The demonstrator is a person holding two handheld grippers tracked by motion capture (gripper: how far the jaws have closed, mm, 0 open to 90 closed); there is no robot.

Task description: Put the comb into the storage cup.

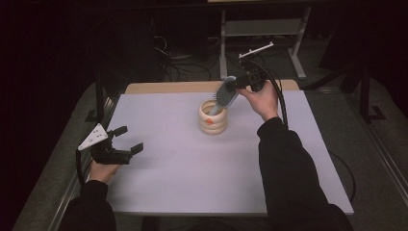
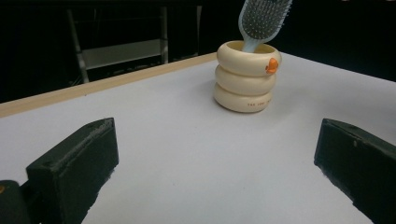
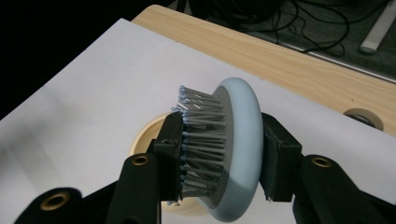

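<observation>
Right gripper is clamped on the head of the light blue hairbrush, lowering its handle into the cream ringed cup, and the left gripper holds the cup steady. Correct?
Not quite. The left gripper stands open, well apart from the cup, as the high view shows. The rest holds: right gripper, hairbrush.

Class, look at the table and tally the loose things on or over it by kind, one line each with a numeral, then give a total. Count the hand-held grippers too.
Hairbrush: 1, pale blue, handle down in the holder
Ringed holder: 1, cream
Grippers: 2, the left gripper with nothing in it, the right gripper clamped on the brush head
Total: 4
</observation>
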